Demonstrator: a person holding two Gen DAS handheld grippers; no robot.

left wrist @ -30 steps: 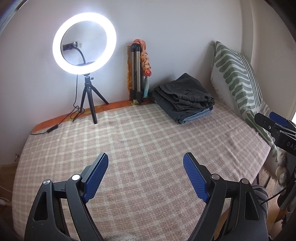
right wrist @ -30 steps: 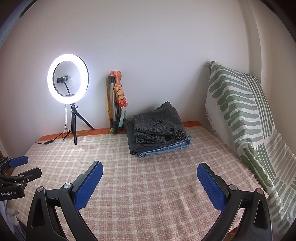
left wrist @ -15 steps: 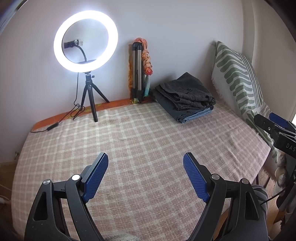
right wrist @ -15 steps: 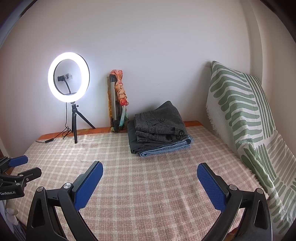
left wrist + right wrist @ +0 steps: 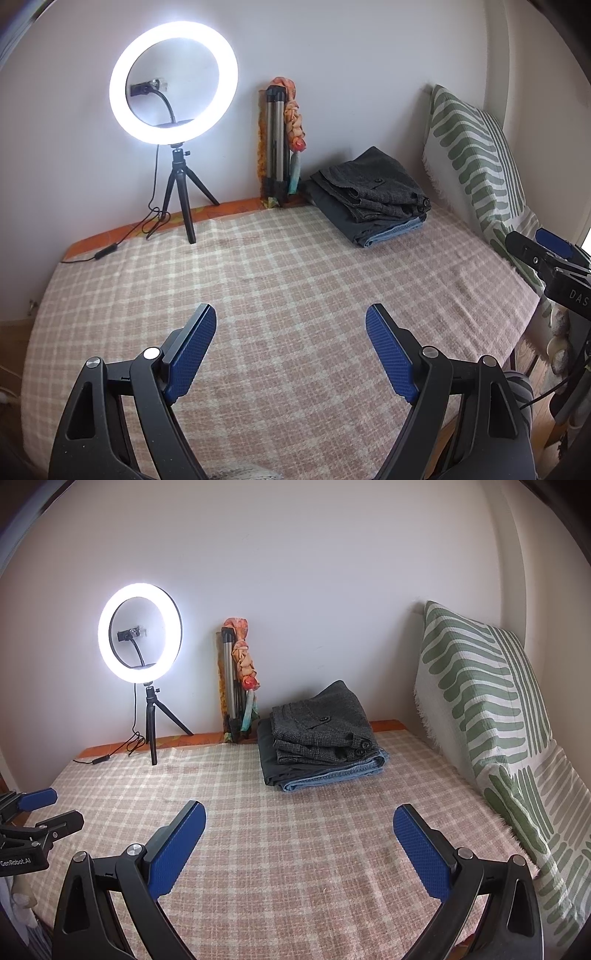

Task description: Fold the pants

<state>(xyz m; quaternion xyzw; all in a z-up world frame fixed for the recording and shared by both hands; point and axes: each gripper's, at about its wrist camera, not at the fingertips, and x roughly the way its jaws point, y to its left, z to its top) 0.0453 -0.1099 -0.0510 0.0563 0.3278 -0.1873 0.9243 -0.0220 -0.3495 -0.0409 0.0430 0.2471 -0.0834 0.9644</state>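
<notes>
With the left gripper (image 5: 291,325) and right gripper (image 5: 300,823) both wide open and empty, grabbing the folded pants (image 5: 321,738) at centre frame could topple the stack.

Lit ring light (image 5: 173,81) against white wall (image 5: 295,572), checked bedspread (image 5: 277,277).

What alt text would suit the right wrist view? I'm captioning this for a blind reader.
Open right tongs hover empty over a pink checked bedspread. A stack of folded pants lies at the far wall, beside a lit ring light and a green-striped pillow.
</notes>
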